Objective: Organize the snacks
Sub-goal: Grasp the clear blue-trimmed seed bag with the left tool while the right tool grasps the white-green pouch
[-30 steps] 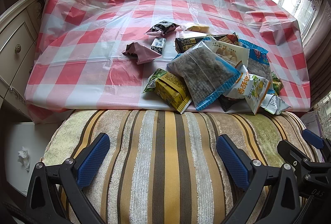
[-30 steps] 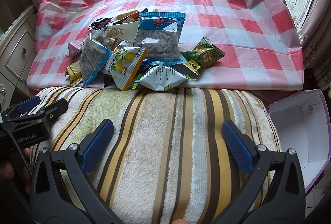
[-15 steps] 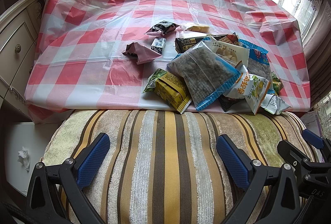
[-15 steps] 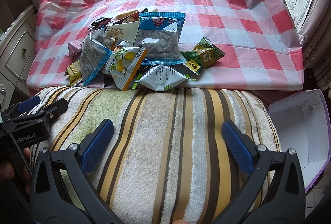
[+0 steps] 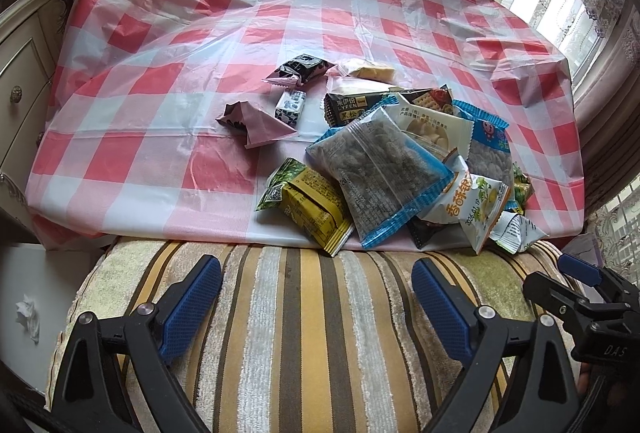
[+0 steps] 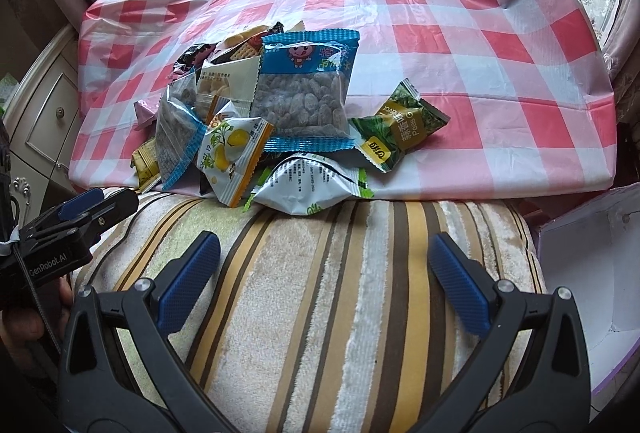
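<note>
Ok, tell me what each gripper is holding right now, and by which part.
Nothing is held. The left gripper, its jaws closing, and the open right gripper both hang over the striped cushion, short of the snack pile.

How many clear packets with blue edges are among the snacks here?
2 clear packets: one on top in the middle, the other further left, as the right wrist camera sees them. Others may lie hidden underneath.
</note>
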Available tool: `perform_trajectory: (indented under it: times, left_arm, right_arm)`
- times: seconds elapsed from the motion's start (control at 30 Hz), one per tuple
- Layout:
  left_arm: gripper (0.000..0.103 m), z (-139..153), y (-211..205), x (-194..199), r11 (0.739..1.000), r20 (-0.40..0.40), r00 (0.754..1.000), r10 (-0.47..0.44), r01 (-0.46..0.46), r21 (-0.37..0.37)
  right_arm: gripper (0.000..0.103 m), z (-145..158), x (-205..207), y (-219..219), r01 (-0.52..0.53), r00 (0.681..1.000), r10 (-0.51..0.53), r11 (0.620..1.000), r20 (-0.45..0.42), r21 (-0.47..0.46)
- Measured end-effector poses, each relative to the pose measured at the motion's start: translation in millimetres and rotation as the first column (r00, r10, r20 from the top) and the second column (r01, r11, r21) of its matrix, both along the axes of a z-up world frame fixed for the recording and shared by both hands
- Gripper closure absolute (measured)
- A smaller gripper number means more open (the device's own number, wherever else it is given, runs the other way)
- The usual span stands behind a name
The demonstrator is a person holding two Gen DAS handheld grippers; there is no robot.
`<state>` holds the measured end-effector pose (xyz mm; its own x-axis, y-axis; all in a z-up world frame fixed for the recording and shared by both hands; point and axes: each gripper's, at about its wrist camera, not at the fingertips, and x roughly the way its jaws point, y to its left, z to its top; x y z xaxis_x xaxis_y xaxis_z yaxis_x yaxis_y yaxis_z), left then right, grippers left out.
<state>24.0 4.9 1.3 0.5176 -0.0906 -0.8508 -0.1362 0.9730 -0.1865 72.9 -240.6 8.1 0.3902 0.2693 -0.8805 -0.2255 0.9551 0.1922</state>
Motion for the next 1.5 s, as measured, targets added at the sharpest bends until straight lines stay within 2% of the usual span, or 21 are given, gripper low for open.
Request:
perform_trajectory:
  times: [0.2,0.37,0.47,0.57,0.6,0.7,0.73,0.8,0.83,0.9,0.93,0.97,1.1,1.2,1.5]
  left_arm:
    - [0.016,5,4,17,0.988,0.056,0.998,-0.020,0.028,-0.149]
    - [0.016,2,6,40,0.960,0.054,0.998,-0.013,0.028,-0.278]
    - [0.016,0,4,49,0.946,0.046,0.999,-0.007,0.021,-0.322]
    - [0.016,-4,3,60,0.935,0.035,0.999,0.004,0.009,-0.355]
    - [0.016,-6,4,63,0.933,0.022,1.000,0.013,-0.004,-0.360]
    - [0.017,-13,5,73,0.926,-0.012,1.000,0.029,-0.031,-0.376]
    - [0.017,-14,5,75,0.927,-0.020,0.999,0.030,-0.035,-0.373]
    - [0.018,-15,2,79,0.932,-0.032,0.999,0.031,-0.040,-0.361]
    - [0.019,-16,1,82,0.934,-0.036,0.999,0.029,-0.040,-0.354]
    - [0.029,-19,-1,85,0.939,-0.052,0.998,0.030,-0.046,-0.340]
    - [0.030,-20,-1,85,0.938,-0.051,0.998,0.030,-0.045,-0.344]
    - [0.037,-20,-1,85,0.937,-0.055,0.998,0.031,-0.048,-0.345]
    - [0.047,-20,1,81,0.930,-0.046,0.998,0.034,-0.048,-0.364]
    - [0.051,-16,-1,77,0.934,-0.037,0.999,0.027,-0.039,-0.354]
    - [0.052,-6,1,59,0.934,-0.006,0.999,0.051,-0.050,-0.353]
  right_arm:
    - [0.000,-4,19,6,-0.017,1.000,0.017,1.000,-0.024,0.015]
    - [0.000,-8,31,9,-0.020,0.999,0.021,0.999,-0.041,0.031]
    - [0.001,-10,37,9,-0.009,0.999,0.011,0.999,-0.050,0.039]
    - [0.008,-13,42,11,-0.010,0.998,0.012,0.999,-0.062,0.044]
    - [0.013,-15,43,12,-0.014,0.997,0.016,0.999,-0.070,0.042]
    - [0.018,-20,47,16,-0.027,0.995,0.031,0.999,-0.090,0.038]
    - [0.019,-21,47,16,-0.032,0.995,0.036,0.999,-0.091,0.042]
    - [0.029,-22,48,18,-0.038,0.995,0.043,0.998,-0.094,0.051]
    - [0.030,-23,47,18,-0.042,0.994,0.048,0.998,-0.097,0.055]
    - [0.036,-23,46,19,-0.048,0.994,0.054,0.997,-0.094,0.063]
    - [0.039,-23,45,19,-0.052,0.994,0.059,0.996,-0.095,0.073]
    - [0.050,-23,44,19,-0.057,0.993,0.065,0.995,-0.097,0.078]
    - [0.052,-20,40,20,-0.073,0.992,0.081,0.993,-0.092,0.090]
    - [0.052,-15,34,21,-0.091,0.992,0.099,0.992,-0.078,0.093]
    - [0.053,0,12,9,-0.085,0.996,0.089,0.988,-0.028,0.131]
